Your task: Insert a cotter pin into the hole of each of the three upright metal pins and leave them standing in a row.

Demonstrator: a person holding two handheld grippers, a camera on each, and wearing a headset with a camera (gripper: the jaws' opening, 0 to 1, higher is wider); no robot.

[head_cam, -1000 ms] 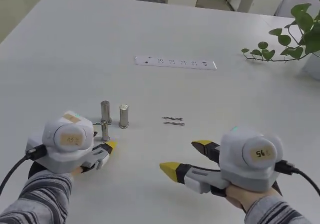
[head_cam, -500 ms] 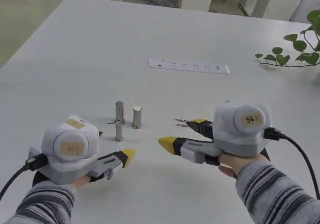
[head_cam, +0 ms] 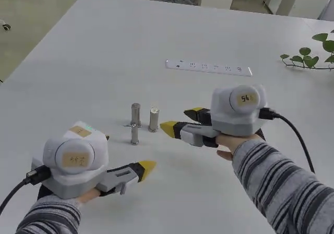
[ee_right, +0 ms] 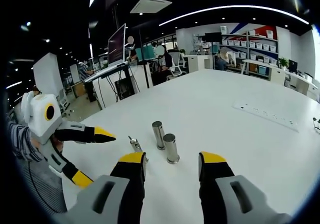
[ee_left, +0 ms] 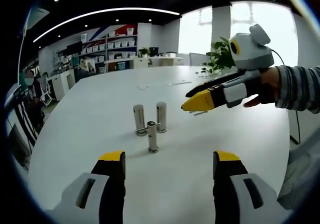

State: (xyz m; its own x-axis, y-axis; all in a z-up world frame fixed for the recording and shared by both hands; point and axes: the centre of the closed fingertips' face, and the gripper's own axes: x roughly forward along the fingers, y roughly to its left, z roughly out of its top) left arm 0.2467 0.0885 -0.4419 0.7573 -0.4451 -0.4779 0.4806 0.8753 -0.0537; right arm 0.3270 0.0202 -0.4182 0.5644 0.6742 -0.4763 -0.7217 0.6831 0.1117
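The left gripper sits at the lower left of the head view. Its fingers are spread wide with nothing between them, and they point up and right across the white counter.

The 3 metal pins stand just left of the frame's centre, all upright with their long axes vertical. There is a rear left pin, a rear right pin close beside it, and a shorter front pin below them. In the left gripper view a thin cross-piece, seemingly a cotter pin, sticks out sideways near the front pin's top. I cannot tell for certain which hole it sits in. The 2 rear pins look bare.

The right gripper is right of centre. Its fingers are also parted and empty, and they aim leftward with 1 yellow tip just beside the rear right pin. It looks clearly the nearer of the 2 grippers.

No loose cotter pin is plain on the counter; the right gripper covers the patch right of the pins. Any insertion would probably run horizontally, crosswise to each pin's axis.
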